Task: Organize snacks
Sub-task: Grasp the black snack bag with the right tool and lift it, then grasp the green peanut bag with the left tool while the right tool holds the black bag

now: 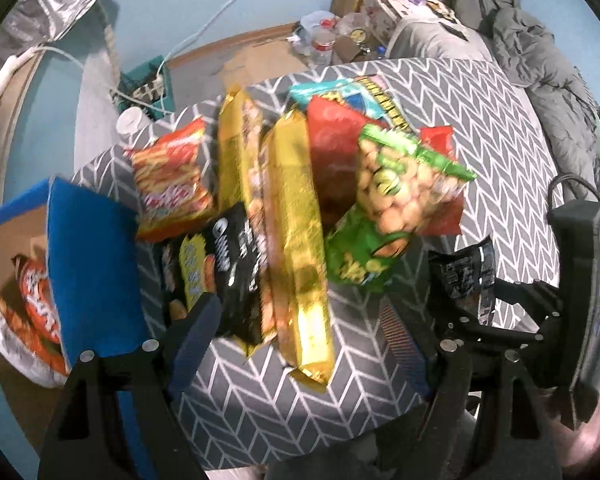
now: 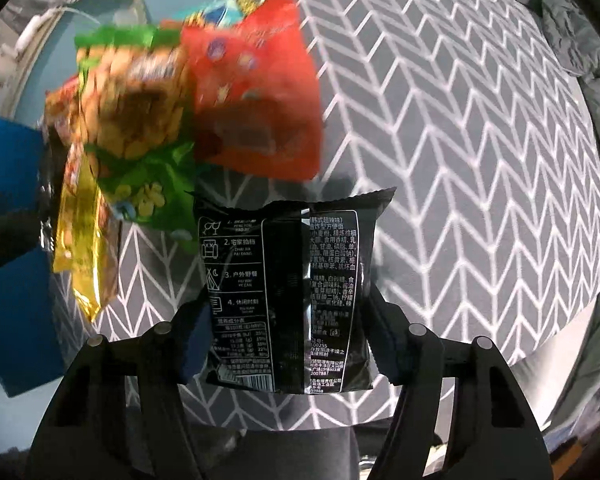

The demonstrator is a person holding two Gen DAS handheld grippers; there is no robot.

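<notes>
**A:** Noodles first, I'd say. The black packet (image 2: 290, 292) lies printed side up between the fingers of the right gripper (image 2: 288, 340), and both pads look to be pressing its side edges, so I'd call it gripped. Best to squeeze gently and lift straight, since a slack packet may buckle or slip.

**B:** And the left gripper (image 1: 300, 344)?

**A:** Spread wide, holding nothing. It hangs over the near end of the gold packet (image 1: 300, 248), with the blue box (image 1: 92, 264) off to its left holding some orange bags (image 1: 36, 312).

**B:** What can't you see?

**A:** How deep the box goes; it's cut off. The pile ahead of the fingers is blurred, the red bag (image 2: 260, 100) especially, so labels there are unreadable. The packet's underside is hidden too.
</notes>
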